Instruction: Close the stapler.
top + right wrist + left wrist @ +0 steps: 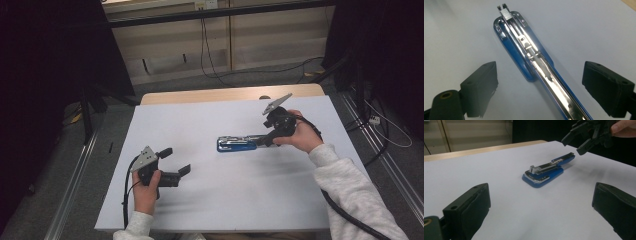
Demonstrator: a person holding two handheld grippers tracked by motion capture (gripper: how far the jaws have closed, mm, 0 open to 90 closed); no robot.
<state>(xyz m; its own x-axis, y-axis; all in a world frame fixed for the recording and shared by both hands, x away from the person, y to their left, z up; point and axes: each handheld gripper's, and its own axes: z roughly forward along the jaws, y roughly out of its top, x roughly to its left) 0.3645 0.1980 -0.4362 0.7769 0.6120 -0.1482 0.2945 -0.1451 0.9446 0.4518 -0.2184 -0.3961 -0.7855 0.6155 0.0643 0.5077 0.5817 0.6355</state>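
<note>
A blue stapler [237, 144] with a chrome magazine lies folded open flat near the middle of the white table [215, 200]. My right gripper [266, 140] hovers over the stapler's right end, open. In the right gripper view the stapler [534, 56] runs up between the two spread pads of that gripper [544, 90], and neither pad touches it. My left gripper [176, 161] stands open at the front left, well apart from the stapler, nothing between its jaws. The left gripper view [541, 212] looks across bare table at the stapler [544, 173] and at the right gripper [579, 143] beyond it.
A wooden strip [225, 94] edges the far side of the table. Beyond it on the floor run black cables [210, 65], with dark stands at both sides. A cable [345, 210] trails from the right gripper under the sleeve.
</note>
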